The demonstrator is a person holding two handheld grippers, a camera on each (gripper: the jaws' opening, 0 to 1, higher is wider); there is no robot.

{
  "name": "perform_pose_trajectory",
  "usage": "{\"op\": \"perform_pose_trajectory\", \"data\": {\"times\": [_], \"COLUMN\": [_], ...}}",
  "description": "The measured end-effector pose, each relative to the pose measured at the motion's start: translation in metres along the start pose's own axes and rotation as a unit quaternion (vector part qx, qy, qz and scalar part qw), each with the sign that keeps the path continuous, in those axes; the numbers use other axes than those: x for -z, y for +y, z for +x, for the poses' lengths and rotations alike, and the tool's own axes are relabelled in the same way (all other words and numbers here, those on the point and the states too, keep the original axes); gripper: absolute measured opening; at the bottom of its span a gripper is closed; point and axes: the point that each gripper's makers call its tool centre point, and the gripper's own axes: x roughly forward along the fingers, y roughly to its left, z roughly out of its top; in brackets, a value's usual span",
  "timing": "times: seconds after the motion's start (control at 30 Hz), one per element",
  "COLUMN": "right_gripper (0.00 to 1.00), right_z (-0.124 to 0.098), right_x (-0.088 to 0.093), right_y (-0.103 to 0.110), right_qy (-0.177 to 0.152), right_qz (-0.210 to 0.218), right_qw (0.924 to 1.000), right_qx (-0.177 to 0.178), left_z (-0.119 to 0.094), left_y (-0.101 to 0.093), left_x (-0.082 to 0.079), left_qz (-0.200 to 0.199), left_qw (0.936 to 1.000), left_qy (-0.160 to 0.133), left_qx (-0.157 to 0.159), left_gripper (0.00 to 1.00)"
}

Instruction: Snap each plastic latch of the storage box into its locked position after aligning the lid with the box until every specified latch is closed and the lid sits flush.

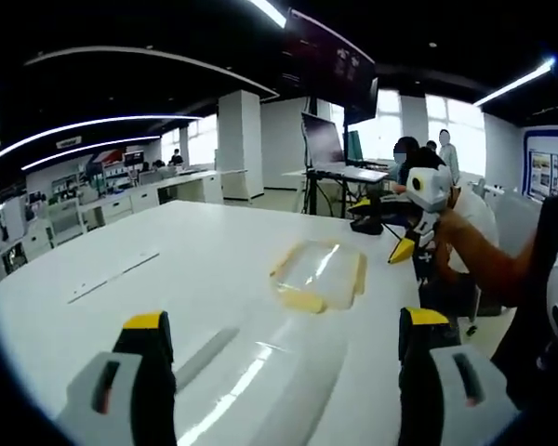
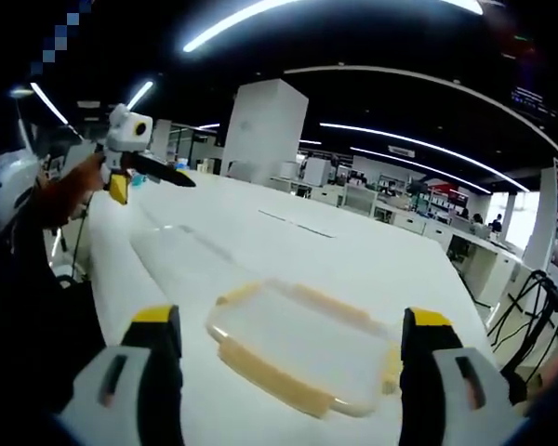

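A clear plastic storage box (image 1: pixel 318 276) with pale yellow latches along its sides lies flat on the white table (image 1: pixel 167 251), its lid on top. In the left gripper view my left gripper (image 1: pixel 286 321) is open, well short of the box, with nothing between its yellow-tipped jaws. My right gripper (image 1: pixel 418 209) hovers in a hand beyond the box's right side. In the right gripper view the box (image 2: pixel 302 344) lies close in front of my open right gripper (image 2: pixel 290 316). A hand holds the left gripper (image 2: pixel 130 153) at the far left, above the table edge.
A thin flat strip (image 1: pixel 112 276) lies on the table at the left. Behind the table stand a monitor on a stand (image 1: pixel 324 144), desks and a white pillar (image 2: pixel 265 130). People sit at the back right (image 1: pixel 428 153). The table's edge (image 2: pixel 102 269) runs along the left.
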Motion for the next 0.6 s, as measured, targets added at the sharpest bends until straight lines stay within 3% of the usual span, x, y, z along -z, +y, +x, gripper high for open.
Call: {"op": "perform_pose_trajectory", "data": {"times": [0.5, 0.6], "right_gripper": [0.97, 0.97], "right_z": [-0.005, -0.007], "right_x": [0.001, -0.002], "right_y": [-0.004, -0.002], "right_qy": [0.005, -0.004], "right_qz": [-0.004, -0.008], "right_qw": [1.0, 0.9999], "right_qx": [0.0, -0.013], "left_z": [0.009, 0.01], "left_y": [-0.009, -0.014], "left_x": [-0.002, -0.003], "left_qz": [0.011, 0.014], "left_qw": [0.9997, 0.9995], "left_qy": [0.013, 0.014], "left_qx": [0.018, 0.025], "left_gripper": [1.0, 1.0]}}
